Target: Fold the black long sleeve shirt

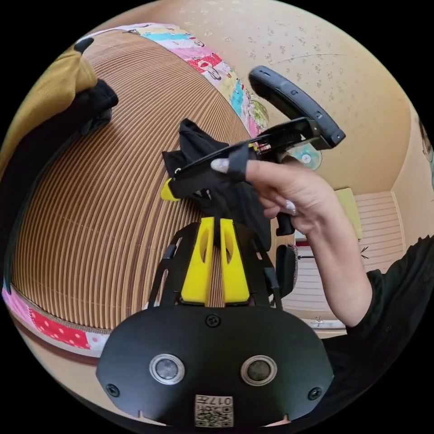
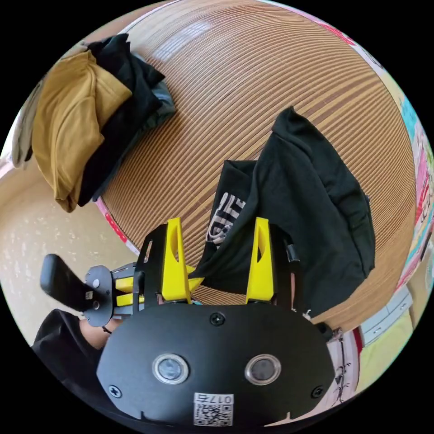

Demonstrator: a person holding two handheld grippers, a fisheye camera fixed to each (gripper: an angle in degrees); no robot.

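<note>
- Striped mat (image 2: 253,68), brown and tan ribbing, covers the work surface in both views; a patchwork cloth border (image 1: 212,68) with coloured printed panels runs along its edge.
- Black long sleeve shirt (image 2: 307,194) lies bunched on the mat in the right gripper view, folded over itself, plain matte black outside. White block lettering (image 2: 224,217) shows on an inner fold; too creased to read.
- Pile of clothes (image 2: 77,135) at the mat's far corner, well apart from the shirt: a mustard-yellow garment on top of dark ones.
- Right gripper (image 2: 217,257): yellow jaws spread wide, a low corner of the shirt lying between them. Not pinching.
- Left gripper (image 1: 216,235): yellow jaws pressed nearly together on a fold of the black shirt (image 1: 235,203) lifted off the mat.
- Person's hand (image 1: 289,190) in the left gripper view holds the right gripper's handle, index finger along its body, black sleeve (image 1: 393,289) at the forearm.
- A code sticker sits on each gripper's black plate; not transcribed.
</note>
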